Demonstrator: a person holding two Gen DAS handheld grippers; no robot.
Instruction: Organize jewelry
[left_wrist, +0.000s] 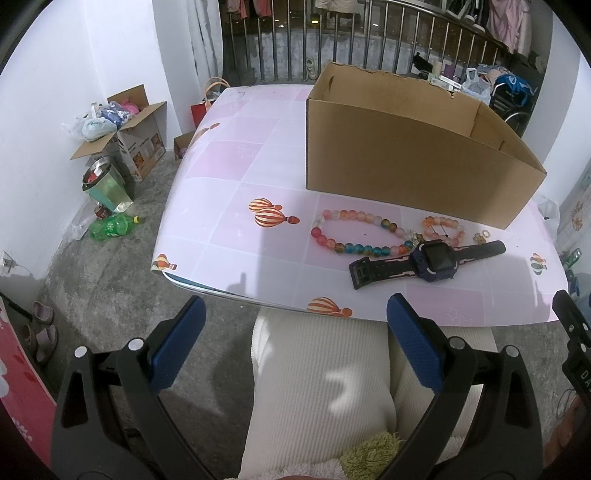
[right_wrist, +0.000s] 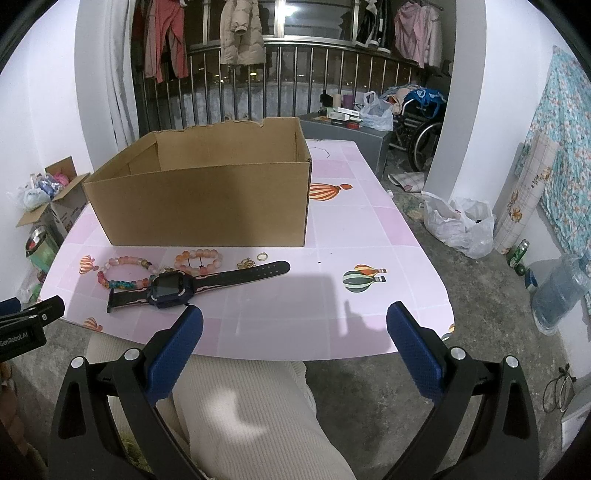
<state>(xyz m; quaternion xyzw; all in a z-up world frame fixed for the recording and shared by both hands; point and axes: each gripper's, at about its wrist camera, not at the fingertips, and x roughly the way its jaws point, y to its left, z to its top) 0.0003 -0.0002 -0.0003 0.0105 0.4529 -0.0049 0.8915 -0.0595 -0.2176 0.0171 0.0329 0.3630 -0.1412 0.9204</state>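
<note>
Two grippers are all we bring to this scene, and both are spread wide with nothing between their blue pads: our left gripper (left_wrist: 295, 314) and our right gripper (right_wrist: 294, 321) hang short of the table's near edge, above our knees in ribbed cream trousers (left_wrist: 317, 373).

We face a table (right_wrist: 332, 236) covered in a pale pink checked sheet printed with striped hot-air balloons. An open cardboard box (right_wrist: 207, 192) stands on it toward the far side, its back rim torn unevenly. Along the box's near wall we see the jewelry laid out in a row: a long multicoloured bead bracelet (left_wrist: 356, 232), a smaller pink-orange bead bracelet (left_wrist: 443, 226) beside it, then a small gold-coloured piece (right_wrist: 245, 263) and a ring (right_wrist: 262, 256). A dark blue watch (right_wrist: 170, 286) with a black strap lies flat just in front of the bracelets, nearest to us; whether it touches the beads we cannot tell.

Around the table the floor is bare grey concrete. To our left stand an open carton (left_wrist: 136, 136) stuffed with bags, a metal bin (left_wrist: 105, 181) and a green plastic bottle (left_wrist: 112, 226) lying on its side. To our right sit a white plastic bag (right_wrist: 461, 225), a large water jug (right_wrist: 559, 291) and a wheelchair (right_wrist: 424, 136). Beyond, clothes hang above a barred railing (right_wrist: 258, 85).
</note>
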